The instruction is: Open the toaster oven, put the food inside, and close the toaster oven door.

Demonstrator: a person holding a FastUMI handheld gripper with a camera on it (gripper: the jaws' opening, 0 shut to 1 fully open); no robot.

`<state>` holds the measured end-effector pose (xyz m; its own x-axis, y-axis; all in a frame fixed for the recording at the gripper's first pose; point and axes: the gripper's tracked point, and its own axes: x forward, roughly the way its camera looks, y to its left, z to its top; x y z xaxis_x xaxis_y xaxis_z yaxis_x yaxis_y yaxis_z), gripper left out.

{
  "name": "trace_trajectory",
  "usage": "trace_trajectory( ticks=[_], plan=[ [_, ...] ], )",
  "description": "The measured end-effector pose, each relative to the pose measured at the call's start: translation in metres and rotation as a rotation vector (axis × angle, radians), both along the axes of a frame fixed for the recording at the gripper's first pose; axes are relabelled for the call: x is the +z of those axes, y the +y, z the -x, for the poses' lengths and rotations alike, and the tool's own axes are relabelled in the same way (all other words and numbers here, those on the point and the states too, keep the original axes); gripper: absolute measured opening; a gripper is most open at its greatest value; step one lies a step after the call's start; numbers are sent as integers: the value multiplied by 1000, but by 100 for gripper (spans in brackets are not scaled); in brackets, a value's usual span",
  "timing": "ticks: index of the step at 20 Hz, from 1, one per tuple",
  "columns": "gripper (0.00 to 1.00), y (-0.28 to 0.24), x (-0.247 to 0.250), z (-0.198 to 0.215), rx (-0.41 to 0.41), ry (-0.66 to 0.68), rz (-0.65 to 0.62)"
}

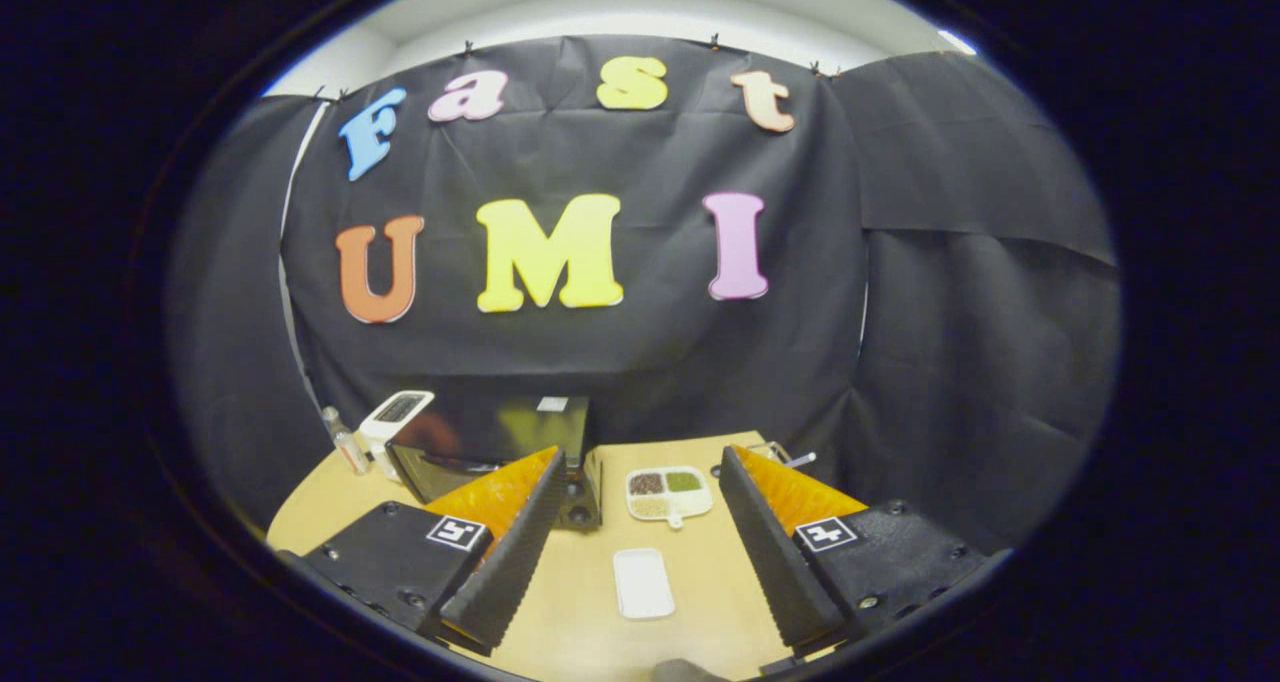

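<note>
Held above the wooden worktop (690, 582), the claw (635, 532) gapes wide and empty, the black toaster oven (495, 442), door apparently closed, standing ahead-left beyond its left finger, a divided food dish (668, 492) and white tray (642, 582) lying between the fingers.

the gripper view rides above the wooden table (600, 602), facing forward and slightly down along the spread fingers (505, 552) of the gripper (640, 552) toward the booth's back wall. the toaster oven (490, 442) sits well ahead, small.
</note>
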<state>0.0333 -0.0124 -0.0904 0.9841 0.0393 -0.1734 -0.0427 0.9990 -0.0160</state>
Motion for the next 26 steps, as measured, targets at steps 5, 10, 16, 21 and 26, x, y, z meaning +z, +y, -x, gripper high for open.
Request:
trace_trajectory(
  ticks=[5, 10, 16, 21, 26],
  plan=[
    [99, -34, 59, 23, 14, -132, -23],
    [99, -52, 75, 35, 44, -210, -21],
    [99, -58, 73, 35, 97, -235, -41],
    [99, -54, 68, 34, 123, -214, -37],
    [99, -53, 67, 34, 132, -210, -17]
  ],
)
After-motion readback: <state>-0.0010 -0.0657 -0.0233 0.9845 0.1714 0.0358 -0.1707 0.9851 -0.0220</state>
